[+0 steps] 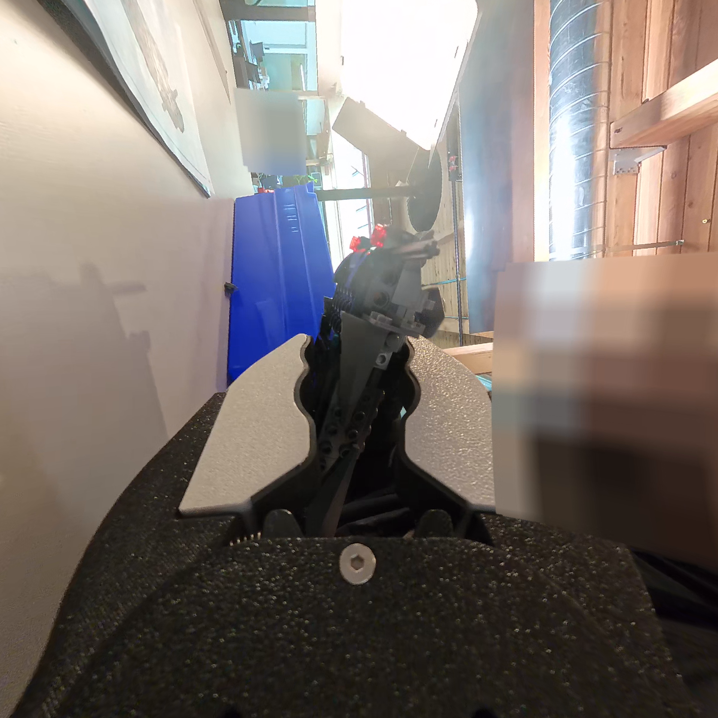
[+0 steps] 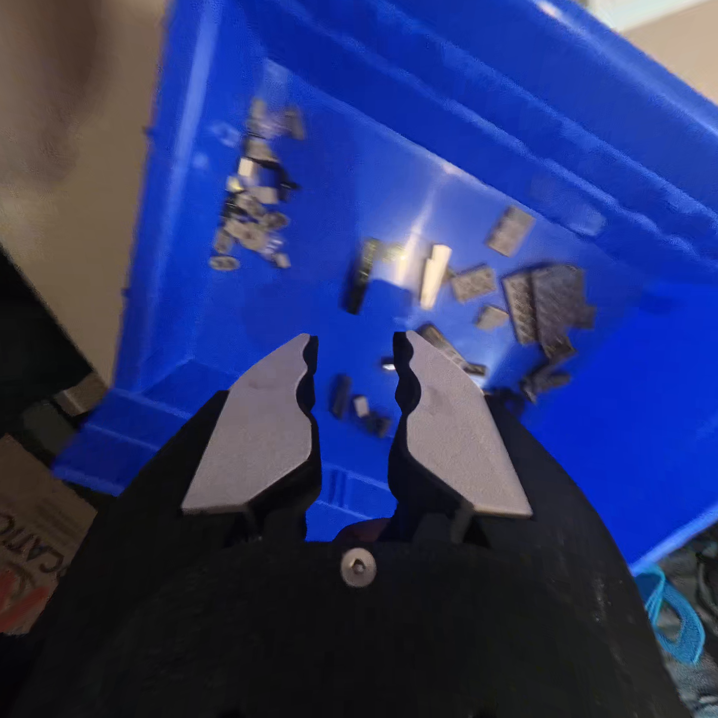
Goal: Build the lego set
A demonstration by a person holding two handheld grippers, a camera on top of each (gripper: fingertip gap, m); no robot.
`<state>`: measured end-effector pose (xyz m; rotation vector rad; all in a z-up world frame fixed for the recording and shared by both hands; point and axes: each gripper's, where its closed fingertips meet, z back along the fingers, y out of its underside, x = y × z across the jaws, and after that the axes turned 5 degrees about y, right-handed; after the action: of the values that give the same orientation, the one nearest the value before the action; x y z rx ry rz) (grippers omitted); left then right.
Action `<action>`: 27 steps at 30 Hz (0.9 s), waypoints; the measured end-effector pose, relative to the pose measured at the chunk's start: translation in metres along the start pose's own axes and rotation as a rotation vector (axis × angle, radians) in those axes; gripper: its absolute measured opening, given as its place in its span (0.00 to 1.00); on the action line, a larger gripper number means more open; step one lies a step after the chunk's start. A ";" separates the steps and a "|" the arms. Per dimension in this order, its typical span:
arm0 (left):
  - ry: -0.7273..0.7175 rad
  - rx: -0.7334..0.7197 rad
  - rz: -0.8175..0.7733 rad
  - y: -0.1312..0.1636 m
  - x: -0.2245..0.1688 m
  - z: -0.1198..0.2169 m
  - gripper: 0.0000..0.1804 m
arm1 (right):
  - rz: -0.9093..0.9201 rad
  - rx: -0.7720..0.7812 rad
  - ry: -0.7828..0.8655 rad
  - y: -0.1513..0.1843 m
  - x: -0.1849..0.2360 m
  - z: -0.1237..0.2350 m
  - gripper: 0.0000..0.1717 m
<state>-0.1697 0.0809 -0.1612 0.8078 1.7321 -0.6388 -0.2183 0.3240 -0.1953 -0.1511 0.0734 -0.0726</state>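
Observation:
My left gripper [image 1: 355, 345] is shut on a dark grey and black brick-built model [image 1: 365, 349] with small red clear pieces at its far tip; the model sticks out past the fingertips, held in the air. A blue plastic bin [image 1: 277, 279] stands behind it to the left. My right gripper [image 2: 354, 342] is open and empty, hovering over the inside of the blue bin [image 2: 217, 349]. Several loose grey and black bricks [image 2: 544, 299] lie scattered on the bin's floor, with another cluster of grey pieces [image 2: 252, 194] at the far left. The right view is motion-blurred.
A pale wall [image 1: 97, 291] runs along the left. A bright lamp on a black stand [image 1: 404, 77] and wooden panelling [image 1: 668, 116] lie behind. A cardboard box [image 2: 35, 544] sits left of the bin, and a turquoise strap [image 2: 672, 621] lies at the lower right. The gap from one gripper's tips to the other's is roughly 25 cm.

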 end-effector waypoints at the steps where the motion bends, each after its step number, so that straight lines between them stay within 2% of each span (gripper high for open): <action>1: -0.002 -0.006 0.000 -0.001 0.000 0.002 0.24 | -0.035 0.000 0.025 0.008 -0.018 0.000 0.21; 4: -0.004 -0.014 0.002 0.000 0.001 0.004 0.24 | -0.094 0.002 0.054 0.024 -0.056 -0.006 0.19; 7: -0.006 -0.010 0.003 0.002 0.002 0.002 0.24 | -0.062 0.042 0.049 0.032 -0.069 -0.020 0.19; 13: -0.006 -0.010 -0.002 0.002 0.000 0.000 0.24 | 0.033 0.052 0.092 0.023 -0.086 -0.039 0.20; 19: -0.006 -0.016 -0.008 0.002 -0.001 0.001 0.24 | 0.020 0.036 0.155 0.012 -0.115 -0.055 0.21; 25: -0.010 -0.030 -0.010 0.001 -0.001 0.004 0.24 | 0.056 0.067 0.090 0.011 -0.110 -0.067 0.23; 27: -0.011 -0.032 -0.012 0.001 -0.002 0.005 0.24 | 0.043 0.079 0.095 0.011 -0.111 -0.066 0.18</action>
<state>-0.1659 0.0775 -0.1608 0.7713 1.7345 -0.6214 -0.3328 0.3340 -0.2545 -0.0668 0.1679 -0.0401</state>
